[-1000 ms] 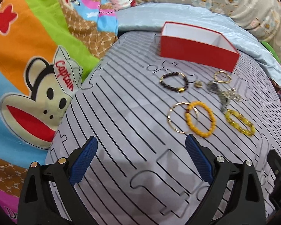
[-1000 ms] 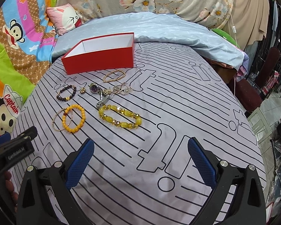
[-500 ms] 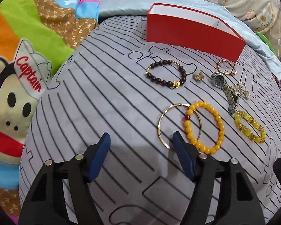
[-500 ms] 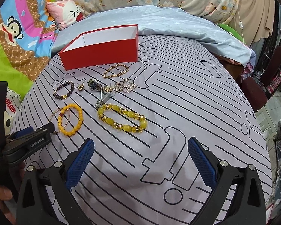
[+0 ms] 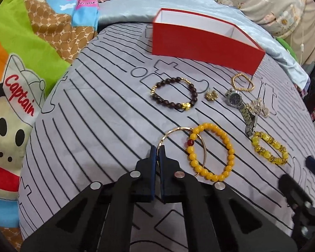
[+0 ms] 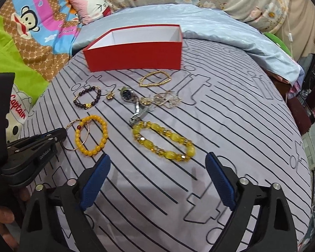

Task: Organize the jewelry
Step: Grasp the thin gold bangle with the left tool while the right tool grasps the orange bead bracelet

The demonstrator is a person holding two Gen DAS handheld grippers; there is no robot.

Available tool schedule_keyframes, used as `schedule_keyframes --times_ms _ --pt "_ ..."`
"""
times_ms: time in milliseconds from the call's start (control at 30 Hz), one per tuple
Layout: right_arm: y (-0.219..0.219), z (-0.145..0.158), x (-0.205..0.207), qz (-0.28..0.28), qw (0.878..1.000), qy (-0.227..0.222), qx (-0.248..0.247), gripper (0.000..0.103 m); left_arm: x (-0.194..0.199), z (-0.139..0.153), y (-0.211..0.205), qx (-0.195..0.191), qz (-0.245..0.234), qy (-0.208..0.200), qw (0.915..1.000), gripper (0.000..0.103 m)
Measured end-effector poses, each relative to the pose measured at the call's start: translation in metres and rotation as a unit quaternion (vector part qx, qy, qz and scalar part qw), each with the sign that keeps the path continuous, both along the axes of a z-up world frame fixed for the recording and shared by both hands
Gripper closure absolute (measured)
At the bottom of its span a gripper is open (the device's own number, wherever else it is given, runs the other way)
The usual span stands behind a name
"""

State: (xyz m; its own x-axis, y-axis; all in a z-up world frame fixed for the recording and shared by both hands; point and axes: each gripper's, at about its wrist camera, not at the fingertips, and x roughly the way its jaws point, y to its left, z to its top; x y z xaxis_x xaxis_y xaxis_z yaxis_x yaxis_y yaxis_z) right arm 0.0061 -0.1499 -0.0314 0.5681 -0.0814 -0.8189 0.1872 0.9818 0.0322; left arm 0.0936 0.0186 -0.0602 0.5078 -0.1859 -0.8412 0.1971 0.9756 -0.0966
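My left gripper (image 5: 157,150) is shut on the near-left rim of a thin gold bangle (image 5: 174,131) that lies under an orange bead bracelet (image 5: 230,147); it also shows in the right wrist view (image 6: 62,134). My right gripper (image 6: 157,168) is open and empty, just in front of a chunky yellow bracelet (image 6: 163,140). Beyond lie a dark bead bracelet (image 5: 174,94), a small gold charm (image 5: 211,95), a watch (image 5: 234,99), a gold chain bracelet (image 5: 242,82) and a silver necklace (image 6: 168,100). An open red box (image 5: 199,44) stands at the back.
Everything lies on a grey striped bedsheet (image 6: 220,126). A light blue quilt (image 6: 220,31) is bunched behind the box. A cartoon monkey blanket (image 5: 21,84) lies to the left. The bed edge drops off at the right (image 6: 300,105).
My left gripper has moved forward and right to the gold bangle and shut on its rim. My right gripper has moved forward toward the yellow bracelet and stayed open.
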Motion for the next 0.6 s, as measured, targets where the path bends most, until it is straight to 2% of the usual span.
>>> schedule_keyframes --times_ms 233,333,533,600 --pt "0.026 -0.014 0.034 0.057 0.997 0.015 0.045 0.044 -0.001 0.007 0.019 -0.021 0.009 0.005 0.9997 0.101" --pt "0.036 -0.025 0.052 0.073 0.994 0.028 0.070 0.057 0.000 0.006 0.021 -0.024 0.011 0.008 0.9996 0.101" --pt "0.049 -0.031 0.070 0.092 0.992 0.033 0.074 0.072 0.001 0.002 0.022 -0.024 0.008 0.013 0.9996 0.101" --pt "0.051 -0.033 0.074 0.097 0.992 0.035 0.068 0.080 0.002 0.001 0.022 -0.024 0.009 0.015 0.9996 0.101"
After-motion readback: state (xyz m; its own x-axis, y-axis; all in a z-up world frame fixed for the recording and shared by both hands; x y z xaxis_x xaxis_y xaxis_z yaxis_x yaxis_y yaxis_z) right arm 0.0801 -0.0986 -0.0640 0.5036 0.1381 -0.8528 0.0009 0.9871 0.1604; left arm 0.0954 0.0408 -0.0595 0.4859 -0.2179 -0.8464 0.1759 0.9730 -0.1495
